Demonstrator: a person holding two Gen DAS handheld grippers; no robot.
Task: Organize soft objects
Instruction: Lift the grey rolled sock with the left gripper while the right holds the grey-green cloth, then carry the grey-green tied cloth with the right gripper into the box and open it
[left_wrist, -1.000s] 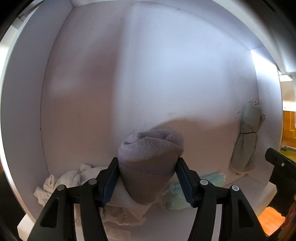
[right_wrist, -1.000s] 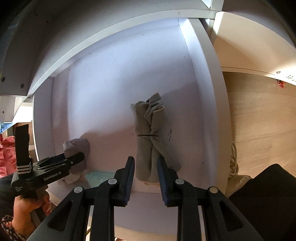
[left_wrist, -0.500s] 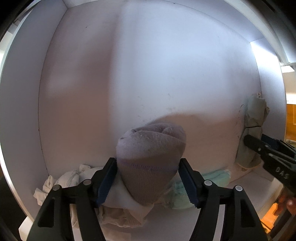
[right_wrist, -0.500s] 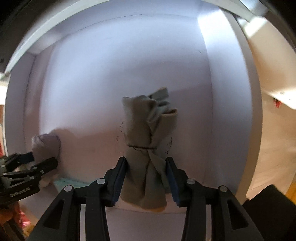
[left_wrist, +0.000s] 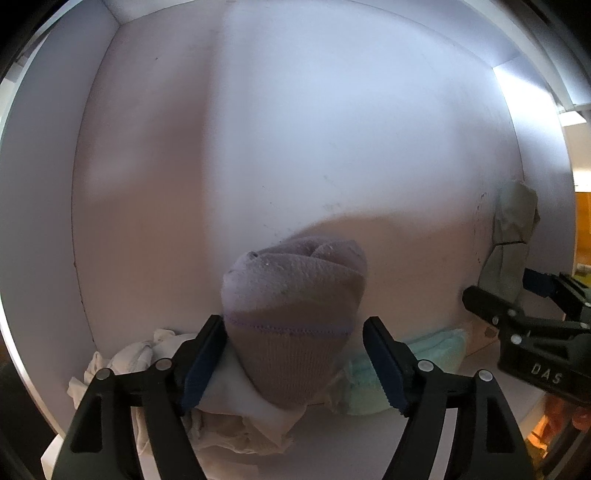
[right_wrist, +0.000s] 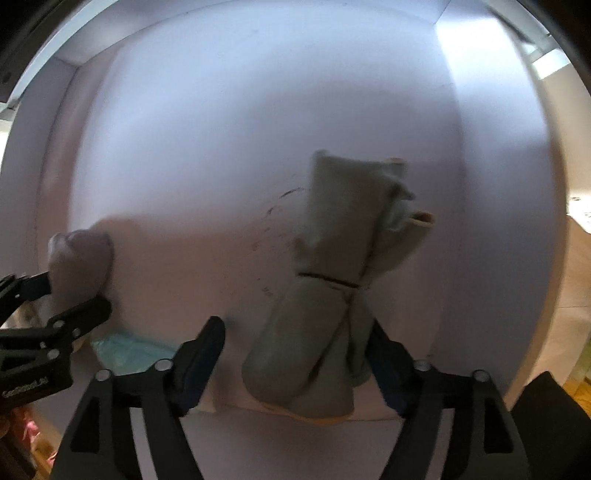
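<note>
A rolled purple-grey sock bundle (left_wrist: 295, 306) stands between the fingers of my left gripper (left_wrist: 293, 354), resting on white cloth. The jaws are opening, and the right pad stands clear of the bundle. A grey-green cloth roll (right_wrist: 332, 295), tied with a thin dark band, lies between the fingers of my right gripper (right_wrist: 295, 350). Those jaws are opening too, with a wide gap at the left finger. Each gripper shows in the other's view: the right gripper (left_wrist: 517, 317) beside the roll (left_wrist: 509, 251), the left gripper (right_wrist: 48, 314) around the bundle (right_wrist: 79, 258).
Both grippers reach into a white box-like compartment (left_wrist: 295, 129) with walls close on all sides. Crumpled white cloths (left_wrist: 122, 365) lie at its left. A folded mint-green cloth (left_wrist: 413, 350) lies between the two bundles, and shows again as the mint cloth (right_wrist: 125, 350).
Both pairs of jaws have widened and let go of their bundles. The right gripper has moved deeper into the compartment and come into the left wrist view.
</note>
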